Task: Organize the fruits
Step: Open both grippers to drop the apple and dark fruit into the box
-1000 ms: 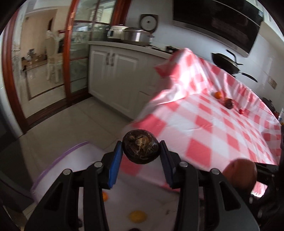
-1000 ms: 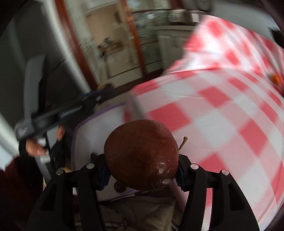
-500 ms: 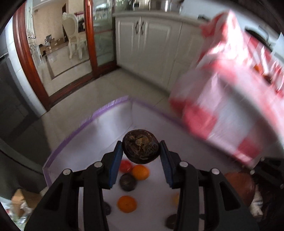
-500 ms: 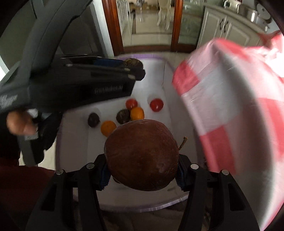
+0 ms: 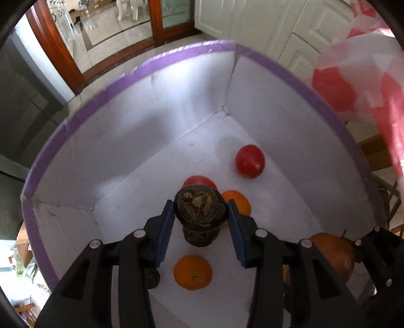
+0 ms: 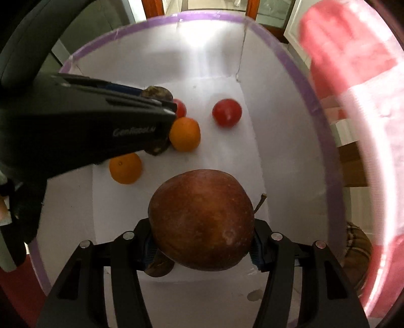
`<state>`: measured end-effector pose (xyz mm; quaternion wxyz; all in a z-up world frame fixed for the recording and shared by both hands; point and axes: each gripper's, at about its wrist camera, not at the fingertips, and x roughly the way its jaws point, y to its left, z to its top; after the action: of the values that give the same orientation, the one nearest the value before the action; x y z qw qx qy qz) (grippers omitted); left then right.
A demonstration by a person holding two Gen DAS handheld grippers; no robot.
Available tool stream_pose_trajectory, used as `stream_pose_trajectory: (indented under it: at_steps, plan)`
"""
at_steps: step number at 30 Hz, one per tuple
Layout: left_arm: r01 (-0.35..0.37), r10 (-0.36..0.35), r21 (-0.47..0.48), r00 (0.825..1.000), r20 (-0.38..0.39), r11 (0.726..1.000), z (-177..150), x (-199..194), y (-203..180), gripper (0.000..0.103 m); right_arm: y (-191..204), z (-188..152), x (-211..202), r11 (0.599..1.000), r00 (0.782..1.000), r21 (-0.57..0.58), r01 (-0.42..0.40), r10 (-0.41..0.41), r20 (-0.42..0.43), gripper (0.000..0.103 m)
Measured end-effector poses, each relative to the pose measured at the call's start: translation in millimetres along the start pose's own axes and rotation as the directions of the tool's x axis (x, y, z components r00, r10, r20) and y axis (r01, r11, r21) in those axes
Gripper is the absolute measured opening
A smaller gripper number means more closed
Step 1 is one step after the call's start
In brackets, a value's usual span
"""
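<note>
My left gripper [image 5: 201, 219] is shut on a dark wrinkled passion fruit [image 5: 199, 207] and holds it inside a white box with a purple rim [image 5: 176, 54]. My right gripper [image 6: 202, 242] is shut on a big dark red apple [image 6: 202, 219] over the same box [image 6: 290, 65]. On the box floor lie two oranges [image 5: 193, 272] [image 6: 185, 134], two red tomatoes [image 5: 250, 161] [image 6: 226, 112] and another dark fruit [image 5: 202, 236] right under the left gripper. The left gripper [image 6: 171, 108] shows in the right wrist view at the left, and the apple [image 5: 333, 254] shows at the lower right of the left wrist view.
The red and white checked tablecloth [image 5: 366, 75] hangs at the right, beside the box, and also shows in the right wrist view [image 6: 353, 101]. White cabinet doors [image 5: 265, 22] and a wood-framed glass door [image 5: 161, 20] stand beyond the box. A small dark fruit [image 5: 152, 278] lies low left.
Both grippers have swung from above the table down into the box with their fruits held. The fruits on the box floor are now much closer.
</note>
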<state>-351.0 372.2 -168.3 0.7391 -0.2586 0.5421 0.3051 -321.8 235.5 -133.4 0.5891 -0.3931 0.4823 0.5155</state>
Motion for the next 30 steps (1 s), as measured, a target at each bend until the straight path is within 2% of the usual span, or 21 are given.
stream_pose_trajectory:
  at_steps: [5,14,19,23,24,27,30]
  plan:
    - [-0.013,0.012,-0.014,0.998,-0.054,1.0,-1.3,12.2,0.2,0.043,5.9,3.7,6.9,0.999,1.0,-0.025,0.025,-0.025,-0.015,0.057]
    - [-0.029,0.029,0.002,0.997,-0.065,1.0,3.3,18.6,-2.8,0.044,17.7,13.0,13.8,0.999,0.999,-0.021,0.033,-0.034,-0.024,0.058]
    - [-0.044,0.044,-0.006,0.997,-0.063,0.999,3.5,20.9,-4.7,0.052,16.2,14.7,7.2,0.999,0.999,-0.027,0.031,-0.031,0.006,0.061]
    - [-0.025,0.022,-0.036,0.997,-0.069,0.999,5.0,19.4,-2.2,0.072,17.5,14.1,-4.1,0.998,0.998,-0.036,0.051,-0.049,0.049,0.07]
    - [-0.018,0.015,-0.049,0.998,-0.065,0.999,5.5,16.4,-0.8,0.077,19.4,14.0,-9.8,0.998,0.997,-0.045,0.054,-0.05,0.066,0.071]
    - [-0.004,0.002,-0.087,1.0,-0.02,0.996,8.7,-0.1,4.8,0.08,24.2,9.3,-29.8,0.995,0.99,-0.079,0.064,-0.053,0.13,0.075]
    - [-0.027,0.042,-0.138,0.994,0.103,0.99,16.5,-36.7,11.1,0.08,29.4,3.5,-67.5,0.991,0.973,-0.117,0.059,-0.03,0.231,0.076]
